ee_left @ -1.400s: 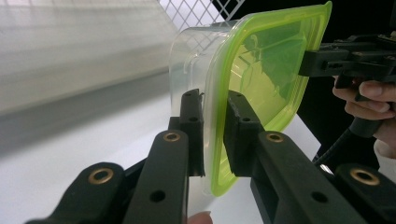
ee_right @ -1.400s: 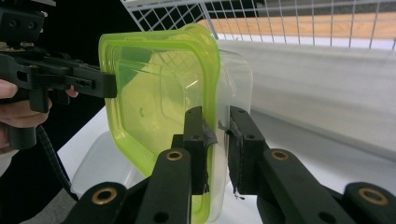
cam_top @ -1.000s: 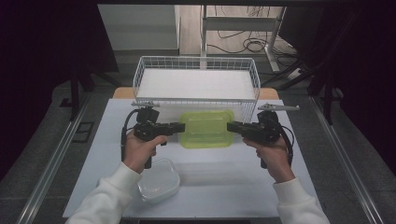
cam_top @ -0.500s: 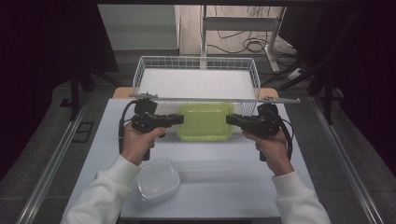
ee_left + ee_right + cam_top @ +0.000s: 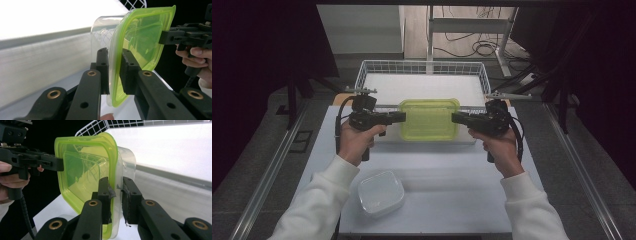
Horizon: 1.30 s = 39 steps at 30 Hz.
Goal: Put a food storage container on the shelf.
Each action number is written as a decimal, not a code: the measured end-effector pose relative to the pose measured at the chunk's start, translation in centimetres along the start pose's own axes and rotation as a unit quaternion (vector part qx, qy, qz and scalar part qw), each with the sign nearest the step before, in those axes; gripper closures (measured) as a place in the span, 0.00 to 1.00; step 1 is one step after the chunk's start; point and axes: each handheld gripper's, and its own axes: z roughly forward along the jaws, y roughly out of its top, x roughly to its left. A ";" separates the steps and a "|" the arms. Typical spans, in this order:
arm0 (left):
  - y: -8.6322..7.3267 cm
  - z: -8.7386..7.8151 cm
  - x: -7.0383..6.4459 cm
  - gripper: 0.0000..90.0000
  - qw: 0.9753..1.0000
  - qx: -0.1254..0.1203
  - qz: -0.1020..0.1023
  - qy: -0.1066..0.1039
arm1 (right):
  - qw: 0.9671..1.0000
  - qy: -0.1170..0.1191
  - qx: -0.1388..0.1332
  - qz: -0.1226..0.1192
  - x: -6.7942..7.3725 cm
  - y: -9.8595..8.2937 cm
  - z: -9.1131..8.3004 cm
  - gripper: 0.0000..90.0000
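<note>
A clear container with a green lid [image 5: 428, 120] hangs in the air, level, just in front of the wire basket [image 5: 367, 70]. My left gripper [image 5: 400, 117] is shut on its left rim and my right gripper [image 5: 457, 118] on its right rim. In the left gripper view the jaws [image 5: 115, 63] pinch the lid's edge [image 5: 145, 42], and the right gripper [image 5: 172, 37] clamps the far side. In the right gripper view the jaws [image 5: 116, 188] squeeze the rim of the container [image 5: 82, 170], with the left gripper [image 5: 53, 163] on the opposite edge.
A second clear container [image 5: 380, 192], without a lid, sits on the white table [image 5: 452, 175] near the front left, below the left forearm. The wire basket has a white liner inside. Dark floor and metal rails flank the table.
Both grippers have carried the green-lidded container up and away from the person, toward the front edge of the basket. The lidless container has not moved.
</note>
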 end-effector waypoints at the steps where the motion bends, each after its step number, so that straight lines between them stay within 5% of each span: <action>1: 0.2 0.0 0.1 0.88 1.000 0.000 0.001 0.000 | 1.000 0.000 -0.001 0.001 0.0 0.2 0.1 0.86; 17: 2.4 0.2 1.2 0.88 1.000 -0.005 0.002 -0.002 | 1.000 0.000 -0.011 0.006 -0.8 2.0 1.1 0.86; 30: 5.8 0.7 1.4 0.88 1.000 -0.004 0.025 0.005 | 1.000 -0.006 -0.028 0.008 -1.7 4.4 1.3 0.86; 39: 7.1 1.3 2.5 0.89 1.000 -0.015 0.017 -0.005 | 1.000 -0.015 -0.025 0.008 -2.3 6.0 1.7 0.86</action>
